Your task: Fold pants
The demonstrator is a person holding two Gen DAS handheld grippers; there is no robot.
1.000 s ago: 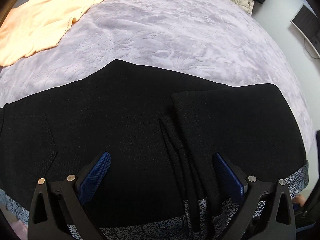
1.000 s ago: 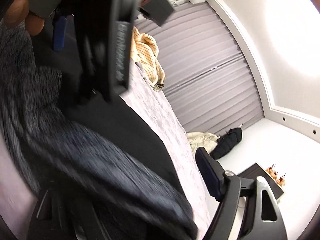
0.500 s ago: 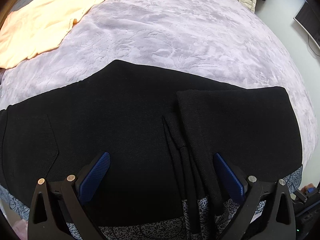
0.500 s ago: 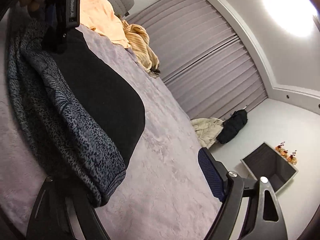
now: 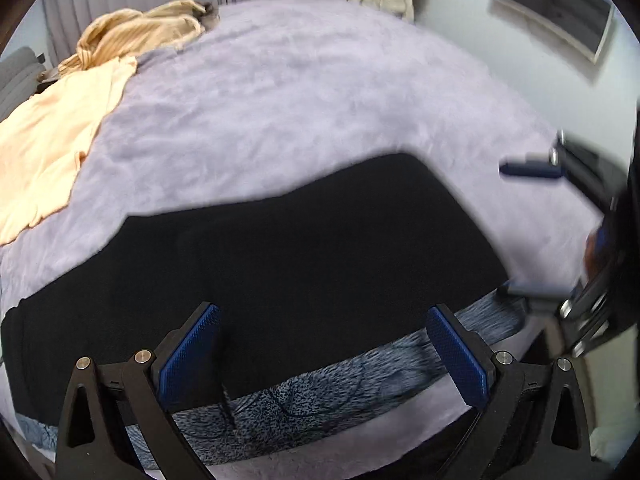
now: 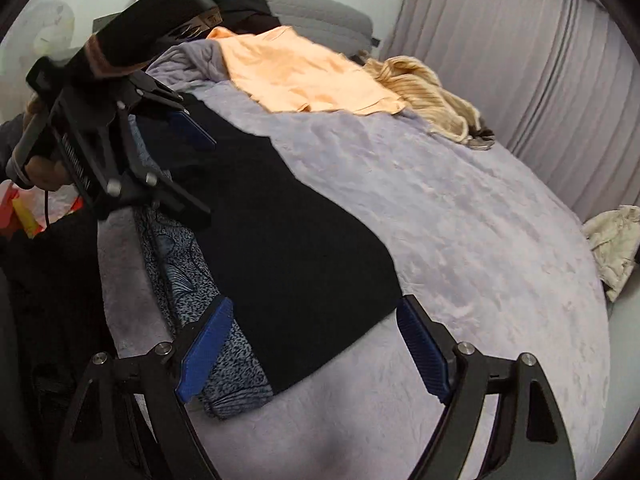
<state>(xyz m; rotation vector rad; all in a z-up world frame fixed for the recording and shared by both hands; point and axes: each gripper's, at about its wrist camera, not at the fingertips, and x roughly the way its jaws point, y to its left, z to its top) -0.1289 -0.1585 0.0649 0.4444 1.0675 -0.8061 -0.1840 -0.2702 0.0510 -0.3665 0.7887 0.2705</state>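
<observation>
Black pants [image 5: 288, 264] lie folded flat on the lavender bed cover, also shown in the right wrist view [image 6: 280, 232]. They rest on a blue-grey patterned garment [image 5: 320, 400] whose edge shows along the near side [image 6: 232, 368]. My left gripper [image 5: 324, 360] is open and empty just above the near edge of the pants. My right gripper [image 6: 316, 352] is open and empty at the pants' right end. The right gripper shows blurred at the right of the left wrist view [image 5: 560, 232]. The left gripper shows in the right wrist view [image 6: 176, 160].
A peach shirt [image 5: 48, 152] and a tan striped garment [image 5: 140, 36] lie at the far left of the bed. A cream jacket [image 6: 612, 240] lies on the floor beyond the bed. Grey curtains [image 6: 540, 60] stand behind. The lavender cover [image 5: 320, 100] stretches beyond the pants.
The left gripper has lifted and pulled back, so more of the bed shows. The right gripper swung round to face the pants' right end. The pleat on the pants no longer shows.
</observation>
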